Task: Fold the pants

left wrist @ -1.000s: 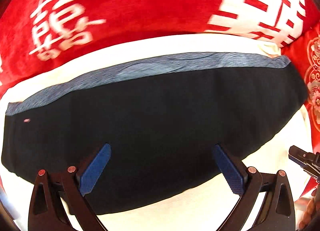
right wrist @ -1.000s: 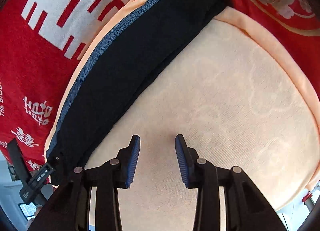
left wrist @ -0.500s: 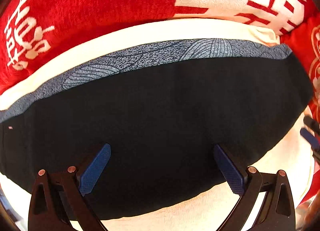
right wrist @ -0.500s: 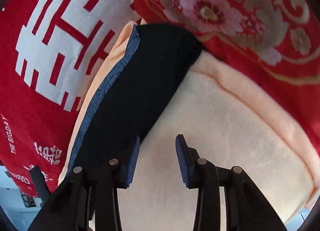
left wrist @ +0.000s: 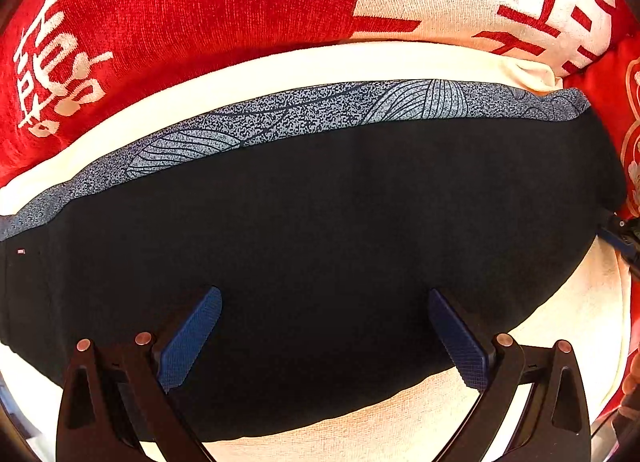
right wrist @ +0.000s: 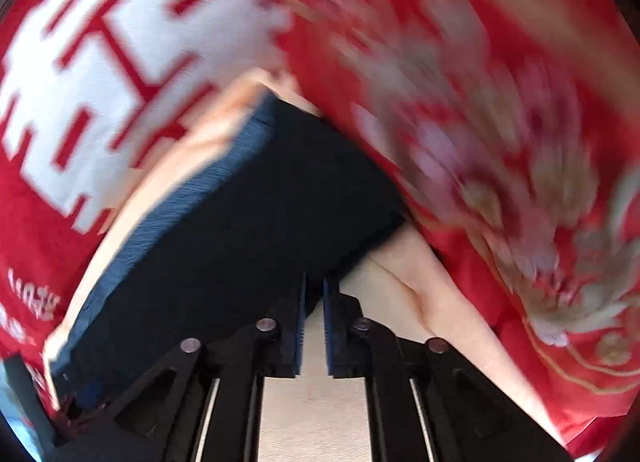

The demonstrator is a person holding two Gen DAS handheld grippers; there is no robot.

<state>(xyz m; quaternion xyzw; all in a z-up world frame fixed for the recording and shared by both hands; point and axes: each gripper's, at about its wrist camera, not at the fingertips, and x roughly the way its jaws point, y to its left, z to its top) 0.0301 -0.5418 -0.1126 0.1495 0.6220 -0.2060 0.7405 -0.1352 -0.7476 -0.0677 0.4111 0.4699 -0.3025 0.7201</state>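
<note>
On the cream towel (left wrist: 400, 57) that covers the red blanket (left wrist: 180, 13), the pants (left wrist: 320, 221) lie as a long dark band, already folded lengthwise as it seems, with the grey patterned waistband (left wrist: 320, 109) along the far edge.

The main change is on the right side. One second ago our right gripper (right wrist: 314, 296) hung over the bare towel with its fingers apart. Now it has travelled to the right end of the pants, and its blue pads (right wrist: 330, 326) stand almost together, with only a thin slit between them. The near corner of the dark cloth reaches into this slit, so we judge that the fingers are clenched on the edge of the pants. The right view is blurred by the motion, so the grip is not fully certain.

Our left gripper (left wrist: 324, 338) has changed much less. It hovers over the middle of the pants, a little closer than before, with its fingers spread wide and nothing between them.

We think the next fold begins now: the right end is taken to be carried to the left.
</note>
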